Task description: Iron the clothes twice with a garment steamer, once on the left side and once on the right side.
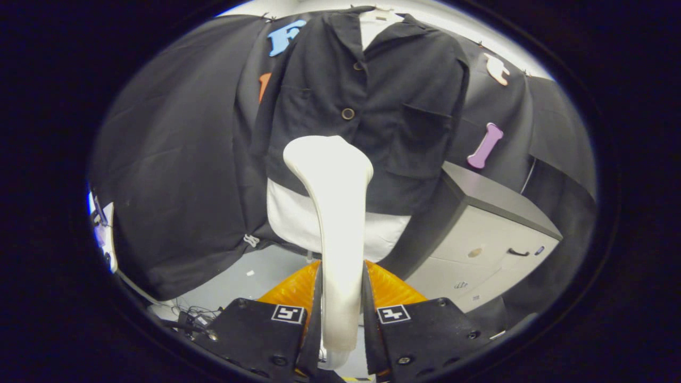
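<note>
Gripper [340,298] clamped on white garment steamer [332,213], both fingers [298,290] pressing its handle; steamer head rises ahead of the fingers, up against the hanging black jacket [367,101]; white garment [292,218] shows below jacket hem; grey cabinet [484,239] beyond the right-hand finger.

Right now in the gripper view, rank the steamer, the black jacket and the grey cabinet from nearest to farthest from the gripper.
1. Steamer: white, clamped between the fingers of the gripper, its head rising ahead of them.
2. Black jacket: hanging straight ahead, just beyond the steamer head.
3. Grey cabinet: off to the right, beside the jacket; the two are too close to call.
</note>
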Demonstrator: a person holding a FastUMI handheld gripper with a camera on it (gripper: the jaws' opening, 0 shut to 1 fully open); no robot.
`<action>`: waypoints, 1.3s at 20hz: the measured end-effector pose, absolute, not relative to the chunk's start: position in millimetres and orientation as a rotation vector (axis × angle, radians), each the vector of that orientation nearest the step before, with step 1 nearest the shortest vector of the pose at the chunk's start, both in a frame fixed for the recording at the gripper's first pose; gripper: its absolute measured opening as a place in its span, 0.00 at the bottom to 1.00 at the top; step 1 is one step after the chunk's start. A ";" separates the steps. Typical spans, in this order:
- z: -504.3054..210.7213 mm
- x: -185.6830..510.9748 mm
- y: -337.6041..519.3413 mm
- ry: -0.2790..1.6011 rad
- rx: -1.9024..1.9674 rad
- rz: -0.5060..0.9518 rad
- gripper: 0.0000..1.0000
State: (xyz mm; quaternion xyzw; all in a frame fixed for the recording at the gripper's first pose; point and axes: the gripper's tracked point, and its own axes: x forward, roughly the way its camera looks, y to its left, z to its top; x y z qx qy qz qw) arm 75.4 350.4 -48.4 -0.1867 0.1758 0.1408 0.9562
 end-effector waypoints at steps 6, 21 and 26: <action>-47.8 45.4 283.9 0.404 -0.322 0.180 0.36; -49.0 -17.4 105.3 0.528 -0.181 -0.032 0.37; -53.8 -44.3 54.6 0.550 -0.158 0.002 0.37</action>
